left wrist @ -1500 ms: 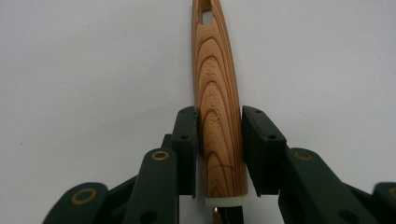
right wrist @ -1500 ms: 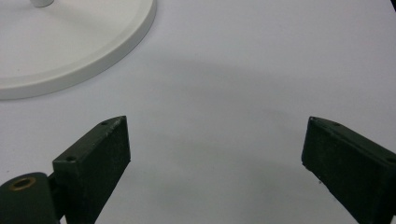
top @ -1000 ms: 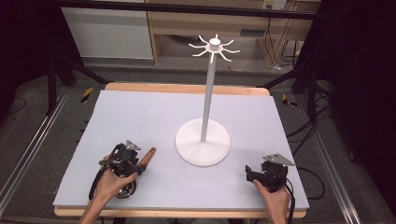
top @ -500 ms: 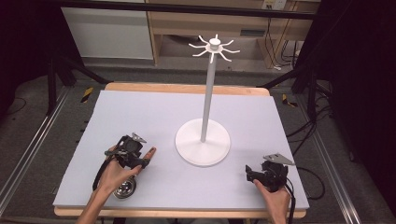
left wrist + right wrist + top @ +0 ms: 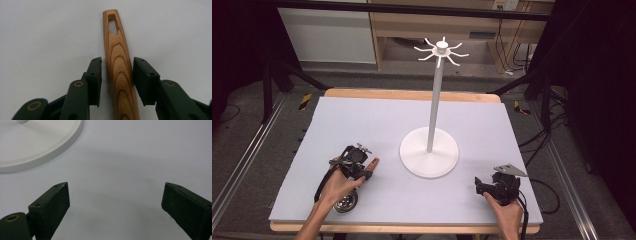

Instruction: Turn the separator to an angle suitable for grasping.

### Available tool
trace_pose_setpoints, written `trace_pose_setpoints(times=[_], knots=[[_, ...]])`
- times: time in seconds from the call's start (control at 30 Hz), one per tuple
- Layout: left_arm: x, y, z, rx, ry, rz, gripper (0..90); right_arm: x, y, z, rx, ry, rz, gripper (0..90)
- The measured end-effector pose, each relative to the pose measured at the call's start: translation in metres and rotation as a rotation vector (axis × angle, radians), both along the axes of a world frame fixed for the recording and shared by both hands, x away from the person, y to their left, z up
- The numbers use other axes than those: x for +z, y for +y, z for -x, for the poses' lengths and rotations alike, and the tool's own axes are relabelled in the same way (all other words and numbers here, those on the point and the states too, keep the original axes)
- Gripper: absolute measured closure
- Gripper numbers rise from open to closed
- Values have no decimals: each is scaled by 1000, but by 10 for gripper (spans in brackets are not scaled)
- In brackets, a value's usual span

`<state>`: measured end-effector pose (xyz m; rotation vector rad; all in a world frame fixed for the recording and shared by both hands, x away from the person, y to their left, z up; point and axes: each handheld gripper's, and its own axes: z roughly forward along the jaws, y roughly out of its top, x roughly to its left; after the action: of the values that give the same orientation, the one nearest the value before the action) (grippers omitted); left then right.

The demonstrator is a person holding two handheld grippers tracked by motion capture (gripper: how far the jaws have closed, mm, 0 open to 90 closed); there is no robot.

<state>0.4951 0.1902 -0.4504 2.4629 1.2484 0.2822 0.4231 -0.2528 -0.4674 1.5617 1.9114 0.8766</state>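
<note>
- The left gripper straddles a wooden handle lying on the table, jaws apart and clear of it either side.
- The handle's long axis runs straight ahead between them, its slotted end farthest out.
- The right gripper gapes wide and empty beside the stand.
- The high view adds a metal end under the left hand.

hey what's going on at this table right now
A person holds a gripper in each hand. The left gripper straddles the wooden handle of a utensil lying on the grey mat, jaws not closed on it. The right gripper rests open near the white hook stand.
</note>
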Motion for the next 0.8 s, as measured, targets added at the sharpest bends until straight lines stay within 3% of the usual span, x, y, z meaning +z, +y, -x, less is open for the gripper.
trace_pose_setpoints(times=[0.37, 0.8], knots=[[0, -5, -2, 6, 22, -27, 610, -1, -1, -1, 5, 4, 3, 85], [1, -6, -6, 25, 46, -30, 644, -1, -2, -2, -3, 15, -6, 85]])
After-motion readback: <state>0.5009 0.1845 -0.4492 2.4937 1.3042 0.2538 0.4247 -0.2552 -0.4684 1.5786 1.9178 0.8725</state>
